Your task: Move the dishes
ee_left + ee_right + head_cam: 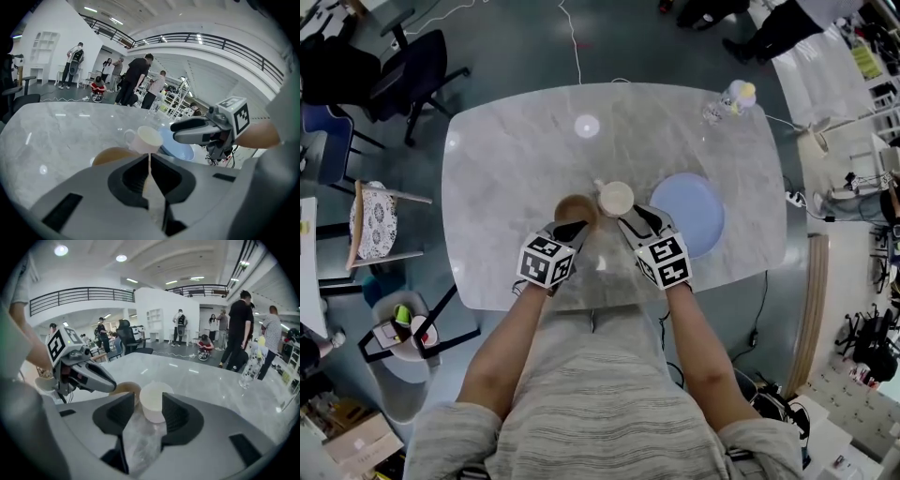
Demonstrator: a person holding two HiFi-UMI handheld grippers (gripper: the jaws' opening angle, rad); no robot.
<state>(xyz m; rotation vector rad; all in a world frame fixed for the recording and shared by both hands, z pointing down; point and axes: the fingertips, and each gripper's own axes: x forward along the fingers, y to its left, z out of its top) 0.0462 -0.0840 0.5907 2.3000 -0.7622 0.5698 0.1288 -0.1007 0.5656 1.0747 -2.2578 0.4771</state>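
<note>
Two hand-held grippers meet above the near half of a marble table (pixel 506 159). The left gripper (pixel 571 228) has its jaws pressed together with nothing visible between them, and its tip lies at the near rim of the brown bowl (pixel 574 207). The right gripper (pixel 630 218) has its jaws apart. The white cup (pixel 616 199) stands upright between them, close to one jaw with a slight gap at the other. Bowl and cup stand side by side, touching or nearly so. The blue plate (pixel 694 211) lies just right of the cup. A clear bottle (pixel 724 103) stands near the far right corner, well apart.
</note>
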